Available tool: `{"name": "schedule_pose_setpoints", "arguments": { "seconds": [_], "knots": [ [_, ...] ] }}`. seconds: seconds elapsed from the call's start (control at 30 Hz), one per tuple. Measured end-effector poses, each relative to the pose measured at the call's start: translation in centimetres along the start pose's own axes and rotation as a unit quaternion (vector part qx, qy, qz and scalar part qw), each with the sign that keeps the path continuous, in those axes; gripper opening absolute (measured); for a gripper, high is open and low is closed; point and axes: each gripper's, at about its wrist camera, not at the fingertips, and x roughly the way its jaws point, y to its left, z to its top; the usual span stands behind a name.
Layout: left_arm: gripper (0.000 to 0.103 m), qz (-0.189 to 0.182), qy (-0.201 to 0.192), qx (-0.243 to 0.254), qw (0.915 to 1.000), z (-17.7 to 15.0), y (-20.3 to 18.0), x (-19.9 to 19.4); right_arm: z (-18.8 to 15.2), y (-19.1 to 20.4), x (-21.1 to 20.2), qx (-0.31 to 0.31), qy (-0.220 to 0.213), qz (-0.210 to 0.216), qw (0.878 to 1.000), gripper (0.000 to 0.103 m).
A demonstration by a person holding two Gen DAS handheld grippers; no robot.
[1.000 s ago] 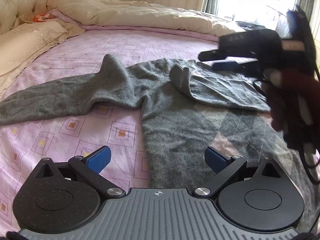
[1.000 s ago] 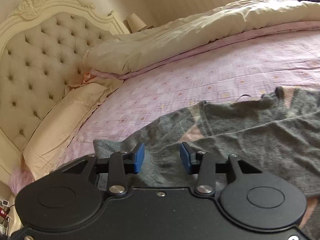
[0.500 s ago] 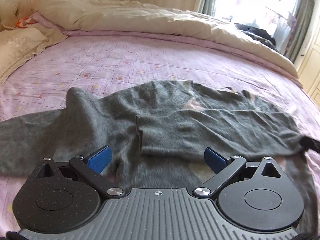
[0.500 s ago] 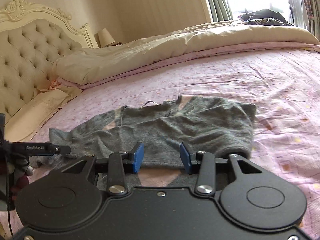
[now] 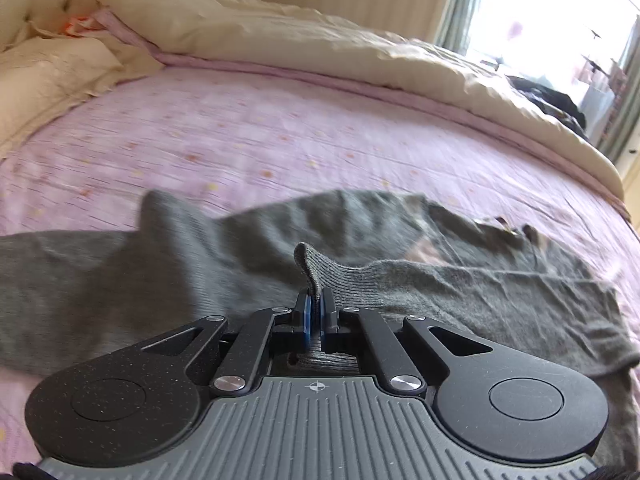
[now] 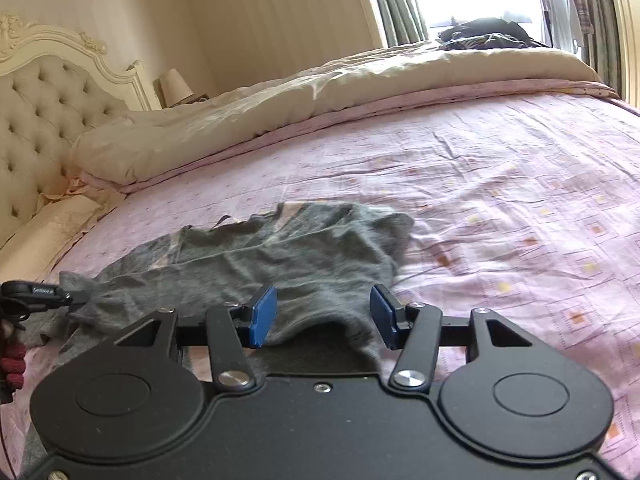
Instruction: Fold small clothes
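Grey knit sweater (image 5: 460, 292) lies rumpled mid-bed on the pink sheet (image 5: 280, 140). Left gripper (image 5: 316, 312) is clenched on a ribbed edge. Right gripper (image 6: 322, 316), jaws just widening, straddles the near hem without pinching. Soft, light, droopy; best taken at edges.

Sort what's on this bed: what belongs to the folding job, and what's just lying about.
Job:
grey sweater
left gripper, shut on its cuff
right gripper, open over the hem

Lying about:
cream duvet
pillow
dark clothes heap
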Motion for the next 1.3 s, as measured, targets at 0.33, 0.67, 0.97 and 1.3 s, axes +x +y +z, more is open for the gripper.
{"name": "schedule_pose_setpoints", "arguments": {
  "seconds": [0.33,0.67,0.97,1.3],
  "knots": [
    [0.009,0.001,0.001,0.029,0.9996,-1.6,0.4,2.1,2.6,-3.7,7.1,0.061,0.030,-0.014,0.998,0.059],
    [0.035,-0.018,-0.036,0.063,0.9972,-3.0,-0.1,1.7,3.8,-2.4,10.3,-0.027,0.068,-0.065,0.995,0.011],
    [0.046,-0.019,-0.042,0.084,0.9954,-3.4,-0.7,1.9,2.1,-0.9,6.4,-0.028,0.061,-0.034,0.997,0.056],
    [0.070,-0.042,-0.020,0.093,0.9946,-3.1,-0.9,1.8,-1.2,-1.0,3.3,-0.060,0.040,-0.074,0.995,0.081]
  ]
}}
